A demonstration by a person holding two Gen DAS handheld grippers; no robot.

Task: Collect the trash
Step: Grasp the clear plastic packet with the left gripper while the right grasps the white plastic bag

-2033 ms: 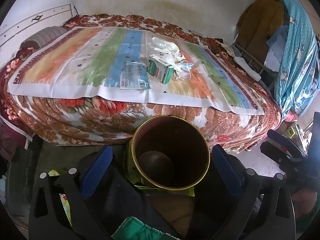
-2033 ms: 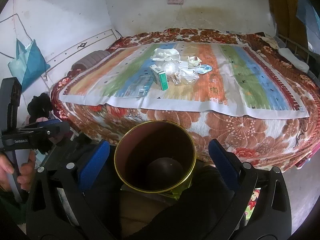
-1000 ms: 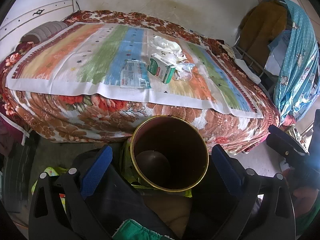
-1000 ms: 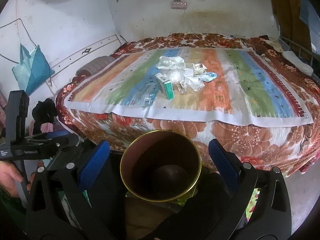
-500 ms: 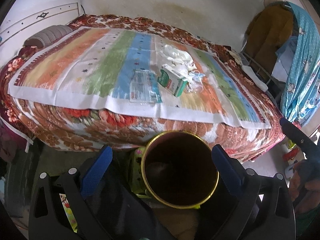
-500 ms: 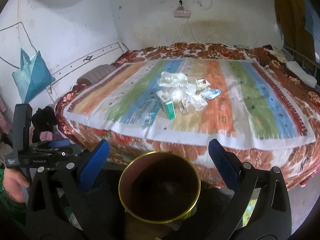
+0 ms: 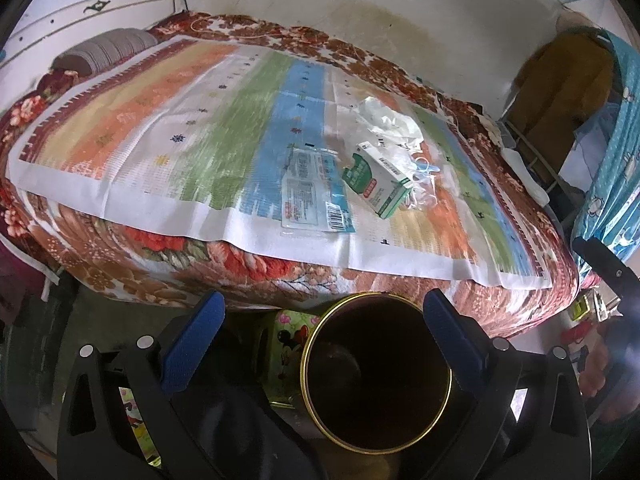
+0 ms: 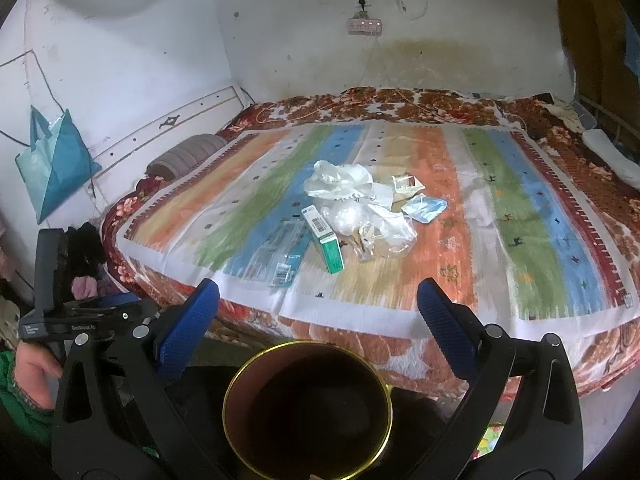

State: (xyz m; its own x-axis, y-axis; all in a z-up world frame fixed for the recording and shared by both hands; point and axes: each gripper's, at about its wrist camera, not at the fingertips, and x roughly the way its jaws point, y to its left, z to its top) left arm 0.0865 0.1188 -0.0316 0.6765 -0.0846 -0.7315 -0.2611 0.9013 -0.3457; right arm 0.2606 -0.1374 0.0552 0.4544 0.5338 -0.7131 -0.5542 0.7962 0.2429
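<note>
- The left gripper [image 7: 322,322] has its blue-padded fingers [image 7: 192,344] spread wide apart, holding nothing.
- The right gripper [image 8: 318,312] likewise stands wide apart and empty, its blue pads [image 8: 444,328] on either side of the view.
- Below and between each pair of fingers sits a round dark bin with a brass-coloured rim [image 7: 378,376], its mouth facing up; it stands on the floor just in front of the bed edge, touched by neither gripper.
- Beyond the bin lies a bed with a striped multicoloured cloth [image 8: 500,216] over a red-brown floral blanket [image 7: 160,256].
- The trash sits near the middle of the cloth: a green-and-white carton box [image 8: 326,240] lying flat, a flat clear printed plastic packet [image 7: 314,196] just beside it, and crumpled white and clear plastic wrappers [image 8: 340,180] bunched behind the box.
- A teal cloth bag [image 8: 52,168] hangs on the white wall at left.
</note>
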